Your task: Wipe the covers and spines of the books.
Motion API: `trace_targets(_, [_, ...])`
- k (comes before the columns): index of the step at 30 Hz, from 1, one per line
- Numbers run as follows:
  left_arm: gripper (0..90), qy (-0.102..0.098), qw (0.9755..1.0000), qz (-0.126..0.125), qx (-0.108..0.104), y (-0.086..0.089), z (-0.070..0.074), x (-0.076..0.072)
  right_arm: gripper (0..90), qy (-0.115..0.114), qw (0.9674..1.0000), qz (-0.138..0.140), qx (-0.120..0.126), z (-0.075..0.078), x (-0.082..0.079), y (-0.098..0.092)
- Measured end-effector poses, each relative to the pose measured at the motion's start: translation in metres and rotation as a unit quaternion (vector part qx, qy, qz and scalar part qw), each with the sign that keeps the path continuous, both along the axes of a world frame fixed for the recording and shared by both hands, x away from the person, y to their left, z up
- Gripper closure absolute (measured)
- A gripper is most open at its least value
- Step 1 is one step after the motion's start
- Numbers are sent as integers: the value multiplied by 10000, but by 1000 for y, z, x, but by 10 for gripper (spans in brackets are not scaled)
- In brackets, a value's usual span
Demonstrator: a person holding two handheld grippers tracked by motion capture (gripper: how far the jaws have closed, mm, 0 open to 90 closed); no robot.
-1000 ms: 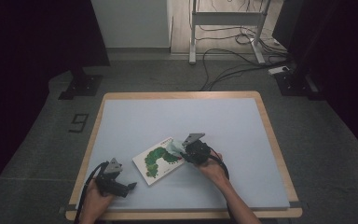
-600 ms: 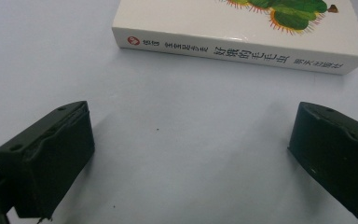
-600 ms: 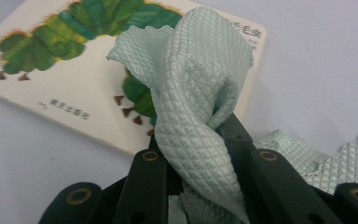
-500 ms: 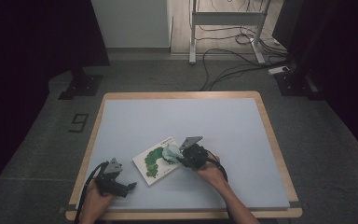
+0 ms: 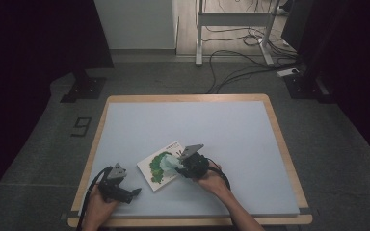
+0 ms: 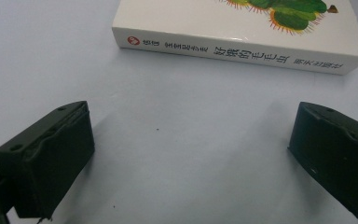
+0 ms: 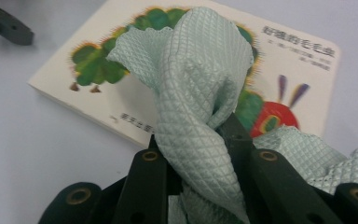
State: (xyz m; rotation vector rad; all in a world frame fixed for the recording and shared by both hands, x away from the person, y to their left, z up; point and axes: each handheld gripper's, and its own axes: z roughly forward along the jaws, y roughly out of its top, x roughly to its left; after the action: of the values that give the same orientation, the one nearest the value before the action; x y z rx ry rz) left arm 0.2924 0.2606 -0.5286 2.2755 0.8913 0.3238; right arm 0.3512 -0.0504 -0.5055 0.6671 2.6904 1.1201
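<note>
A pale blue table (image 5: 231,125) with a wooden rim carries a picture book (image 5: 155,166) lying flat near its front edge.

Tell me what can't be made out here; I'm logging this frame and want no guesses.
- Right gripper, right gripper view: the pale green quilted cloth pinched in it covers the jaw tips and the middle of the white caterpillar picture book's cover.
- High view: the book's title print is too small to read.
- Left gripper, left gripper view: the book's far part is cut off by the top edge.
</note>
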Motion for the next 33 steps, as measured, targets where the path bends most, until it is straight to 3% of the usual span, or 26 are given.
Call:
trace_targets(15, [0, 0, 10000, -7, 0, 0, 0, 0, 746, 141, 9981, 584, 110, 1, -19, 29])
trace_targets(33, [0, -3, 10000, -11, 5, 0, 0, 0, 746, 149, 9949, 1000, 57, 3, -37, 61])
